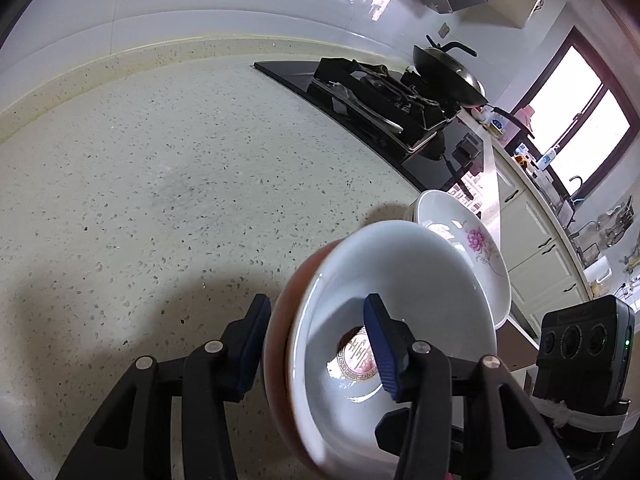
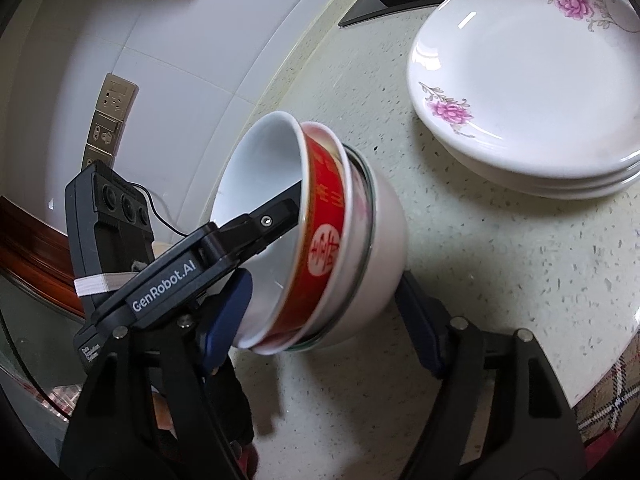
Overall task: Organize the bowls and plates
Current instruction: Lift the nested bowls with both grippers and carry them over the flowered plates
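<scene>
Bowls nested and tipped on their side, both grippers on them.

Left gripper [image 1: 316, 344] half closed astride the red bowl [image 2: 326, 236] wall, one finger inside, one outside; pads pressing or not, cannot tell. Right gripper [image 2: 320, 316] spread wide around the nest at lower centre, apparently clamping rim and base of the white bowl [image 2: 384, 236]. Red bowl seated in a second bowl, that in the white one; nothing else inside. Flowered plates [image 2: 528, 92] stacked upper right on the counter [image 2: 480, 280], close by. Risk: loose pinch, red bowl sliding out, clattering down, or knocking the plates.
</scene>
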